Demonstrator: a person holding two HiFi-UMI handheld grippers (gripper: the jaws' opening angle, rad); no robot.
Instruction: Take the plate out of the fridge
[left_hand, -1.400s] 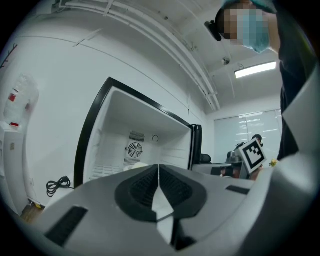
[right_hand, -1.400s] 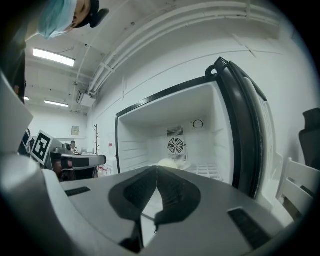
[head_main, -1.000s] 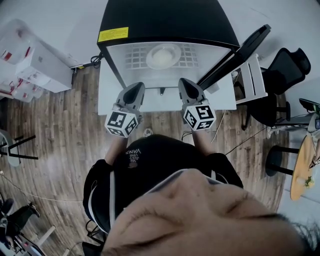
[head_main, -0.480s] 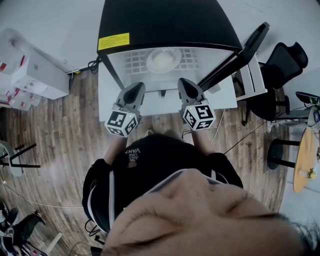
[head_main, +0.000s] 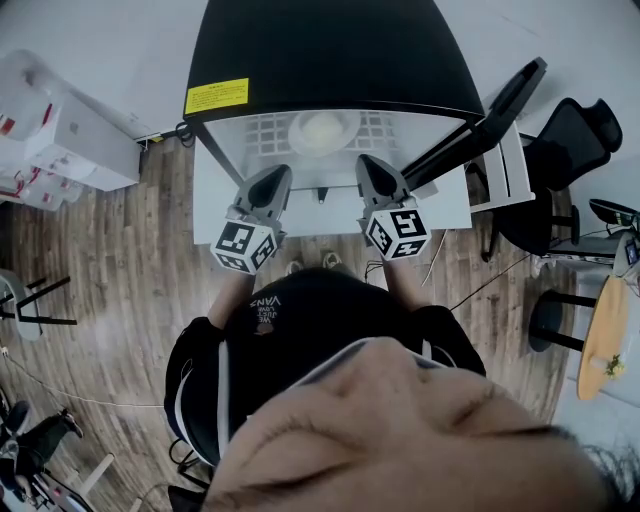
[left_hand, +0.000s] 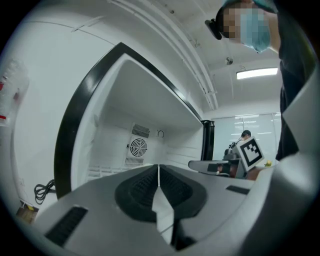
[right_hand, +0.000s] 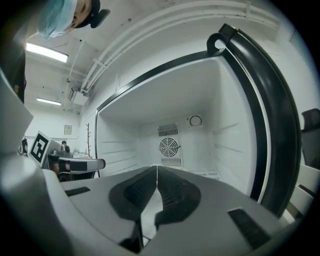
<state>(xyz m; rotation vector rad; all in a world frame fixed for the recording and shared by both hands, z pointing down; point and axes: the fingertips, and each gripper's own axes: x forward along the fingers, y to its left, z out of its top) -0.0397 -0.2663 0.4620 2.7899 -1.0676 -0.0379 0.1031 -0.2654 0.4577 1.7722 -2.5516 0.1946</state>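
Lying flat on the wire shelf (head_main: 268, 128) inside the open fridge (head_main: 330, 50), the round plate (head_main: 322, 128) faces up and has no long axis. The left gripper (head_main: 272, 174) and right gripper (head_main: 368, 166) are held side by side before the opening and point inward. Both have their jaws pressed together on nothing. The floor (head_main: 120, 260) is wood, with white boxes (head_main: 70, 135) left and a black chair (head_main: 572, 140) right.

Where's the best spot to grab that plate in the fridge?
Its near rim, coming in through the open front. The plate lies flat on the wire shelf, so only its thin rim can be pinched, and the fridge opens only toward you.
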